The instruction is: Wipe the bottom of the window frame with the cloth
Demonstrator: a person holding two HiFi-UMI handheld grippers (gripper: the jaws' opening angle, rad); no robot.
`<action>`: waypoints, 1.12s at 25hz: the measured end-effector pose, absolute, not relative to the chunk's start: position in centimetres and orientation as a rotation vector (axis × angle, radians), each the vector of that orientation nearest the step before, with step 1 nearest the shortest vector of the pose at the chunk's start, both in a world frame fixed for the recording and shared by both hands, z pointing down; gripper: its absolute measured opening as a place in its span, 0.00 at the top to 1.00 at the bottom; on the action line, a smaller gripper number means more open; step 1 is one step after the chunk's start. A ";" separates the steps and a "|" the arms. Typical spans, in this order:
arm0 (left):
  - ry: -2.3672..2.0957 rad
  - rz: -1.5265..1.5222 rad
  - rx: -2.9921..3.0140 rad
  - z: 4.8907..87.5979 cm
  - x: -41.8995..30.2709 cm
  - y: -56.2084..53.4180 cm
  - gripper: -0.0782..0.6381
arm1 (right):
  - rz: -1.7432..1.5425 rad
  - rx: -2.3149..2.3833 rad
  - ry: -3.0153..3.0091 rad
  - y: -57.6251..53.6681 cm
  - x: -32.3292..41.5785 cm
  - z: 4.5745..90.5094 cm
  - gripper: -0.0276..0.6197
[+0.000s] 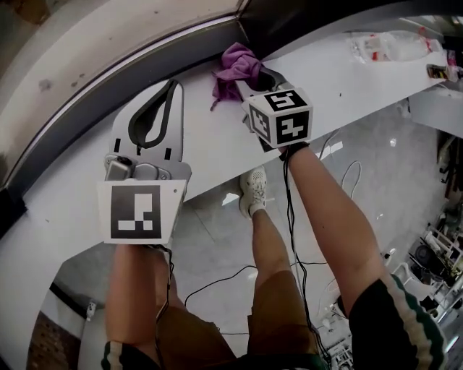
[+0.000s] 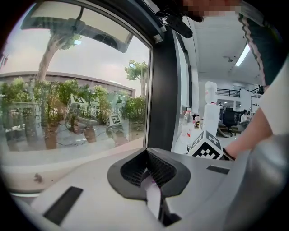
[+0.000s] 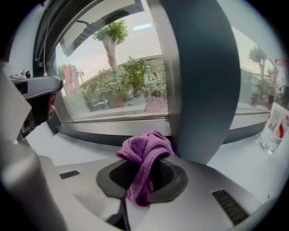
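Observation:
A purple cloth (image 1: 237,63) hangs bunched from my right gripper (image 1: 262,78), which is shut on it. The cloth sits against the dark bottom strip of the window frame (image 1: 130,72), beside the dark vertical post (image 1: 289,22). In the right gripper view the cloth (image 3: 144,151) drapes over the jaws of the right gripper (image 3: 146,163), just before the frame's bottom rail (image 3: 113,128) and the post (image 3: 198,81). My left gripper (image 1: 172,87) lies over the white sill (image 1: 65,209) to the left, its jaws shut with nothing between them. In its own view the left gripper (image 2: 146,152) faces the glass.
A clear plastic bottle (image 1: 391,45) lies on the sill at the far right, and shows in the right gripper view too (image 3: 274,126). Below the sill are the person's legs, a shoe (image 1: 253,189) and cables on the floor (image 1: 239,274).

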State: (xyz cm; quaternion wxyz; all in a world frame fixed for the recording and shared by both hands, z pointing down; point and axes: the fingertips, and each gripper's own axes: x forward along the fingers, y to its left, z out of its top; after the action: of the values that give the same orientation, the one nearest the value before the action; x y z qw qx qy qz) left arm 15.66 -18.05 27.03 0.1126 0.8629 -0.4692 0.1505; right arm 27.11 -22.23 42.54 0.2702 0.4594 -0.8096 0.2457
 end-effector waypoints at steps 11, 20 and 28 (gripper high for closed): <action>-1.403 0.512 2.473 27.5 11.1 -15.6 0.88 | 0.684 1.105 -2.181 -20.1 21.2 43.6 0.85; -1.491 0.545 2.454 27.4 5.5 -13.4 0.88 | 0.655 1.002 -2.195 -18.8 15.3 44.1 0.85; -1.546 0.480 2.334 27.7 -0.4 -10.9 0.88 | 0.698 0.910 -2.218 -17.1 8.7 44.4 0.85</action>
State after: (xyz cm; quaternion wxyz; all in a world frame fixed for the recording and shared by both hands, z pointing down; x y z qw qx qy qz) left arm -0.36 -10.93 27.66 0.1500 0.8125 -0.5381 0.1669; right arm 8.69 -17.08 44.43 0.3169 0.3457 -0.8424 0.2653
